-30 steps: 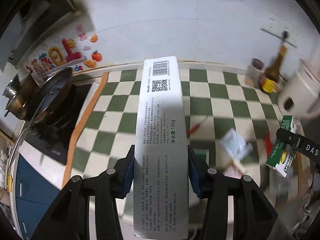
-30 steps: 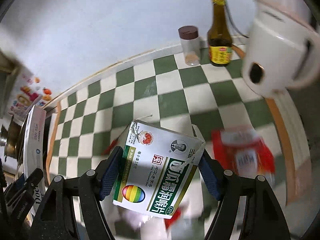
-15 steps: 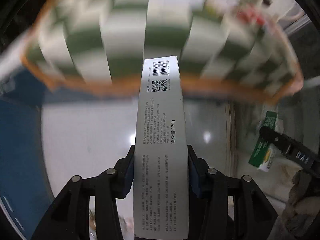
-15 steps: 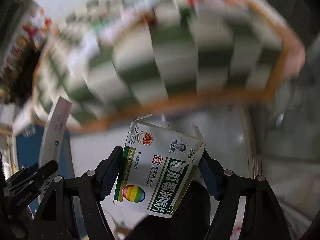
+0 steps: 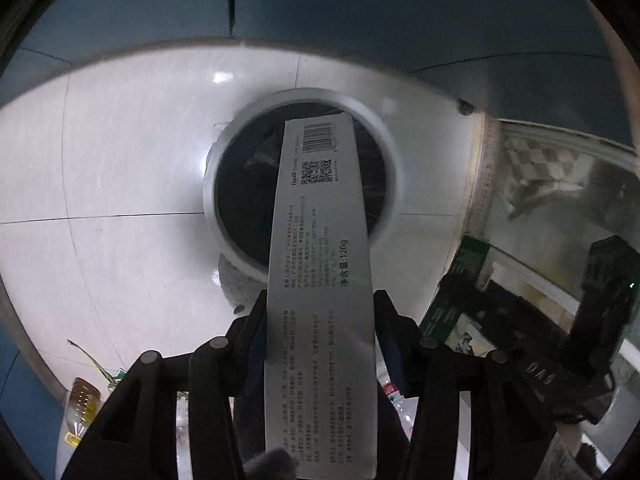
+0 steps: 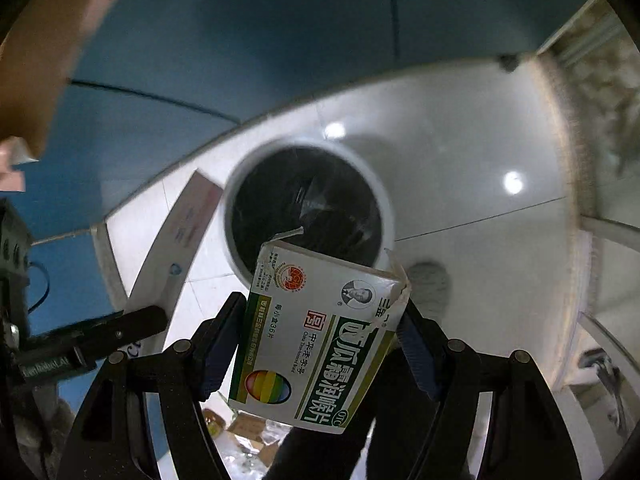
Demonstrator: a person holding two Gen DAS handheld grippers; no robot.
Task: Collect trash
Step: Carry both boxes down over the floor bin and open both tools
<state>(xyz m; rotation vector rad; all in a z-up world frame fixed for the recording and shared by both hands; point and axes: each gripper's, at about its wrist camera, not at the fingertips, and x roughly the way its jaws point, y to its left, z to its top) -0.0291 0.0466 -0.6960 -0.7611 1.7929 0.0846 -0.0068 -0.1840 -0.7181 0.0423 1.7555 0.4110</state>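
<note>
My left gripper (image 5: 320, 320) is shut on a long grey box (image 5: 320, 264) with a barcode; its far end hangs over the open mouth of a round white-rimmed trash bin (image 5: 224, 160) lined with a black bag. My right gripper (image 6: 320, 332) is shut on a white and green medicine box (image 6: 316, 344), held just in front of the same bin (image 6: 384, 204). In the right wrist view the grey box (image 6: 188, 224) and the left gripper (image 6: 100, 336) show at the left. The medicine box (image 5: 460, 280) shows at the right in the left wrist view.
The bin stands on a white tiled floor (image 5: 120, 184) against blue cabinet doors (image 5: 360, 12). A bottle of yellow liquid (image 5: 80, 404) and plastic wrappers lie on the floor at lower left. A stone threshold (image 5: 480, 184) runs along the right. A grey slipper (image 6: 430, 284) is beside the bin.
Both grippers have swung down from the checkered counter to the floor, each keeping its box. The views now face the trash bin, with the grey box over its mouth.
</note>
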